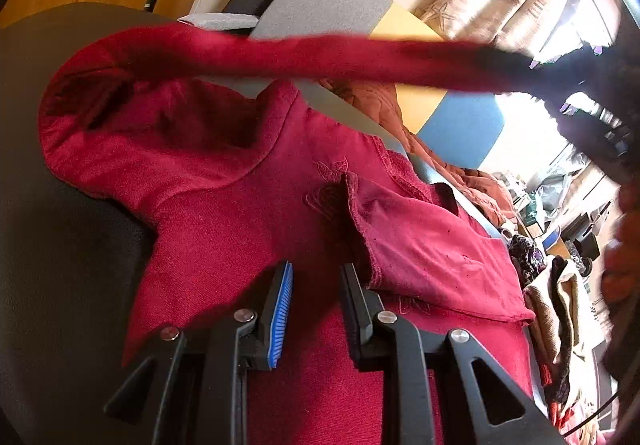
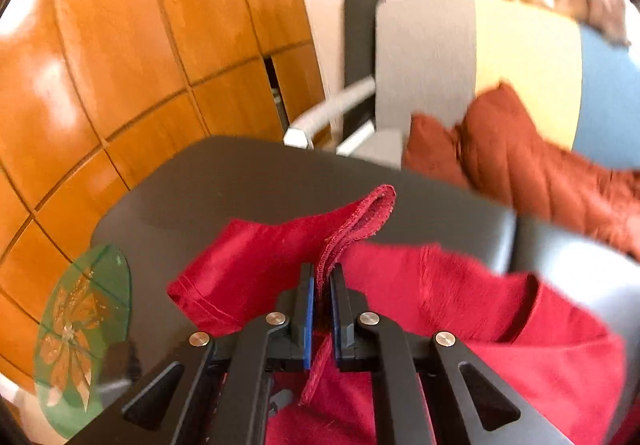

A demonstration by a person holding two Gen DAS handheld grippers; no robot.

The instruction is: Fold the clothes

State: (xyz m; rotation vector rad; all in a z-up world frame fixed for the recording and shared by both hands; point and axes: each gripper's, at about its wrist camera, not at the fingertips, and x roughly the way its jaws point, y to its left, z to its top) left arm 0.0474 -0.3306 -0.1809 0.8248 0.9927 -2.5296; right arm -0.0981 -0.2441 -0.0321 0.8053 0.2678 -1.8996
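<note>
- Garment: a red hooded top (image 1: pixel 248 181) lies spread on the dark table (image 1: pixel 60 245), hood toward the table's far edge, body running back toward the viewer.
- Right gripper (image 2: pixel 321 281): jaws together, clamped on the hemmed cuff (image 2: pixel 360 221) of one sleeve; the cuff stands up out of the pads, clear of the table.
- Sleeve (image 1: pixel 320 57): in the left wrist view it stretches as a taut red band above the garment, from the hood side out to the right, where it ends in a dark blur that is probably the right gripper.
- Left gripper (image 1: pixel 316 285): jaws apart with nothing between them, poised over the garment's chest, just beside a turned-over flap of fabric (image 1: pixel 420 245).
- Governing relation: the sleeve's long axis runs across the garment's body, so the right hand alone controls where it lands; judged from this, the next move is to lay it over the chest while the left gripper, nearer the body, can pin the cloth.
- Background: rust-coloured quilted fabric (image 2: pixel 520 165) lies beyond the table's far edge.
</note>
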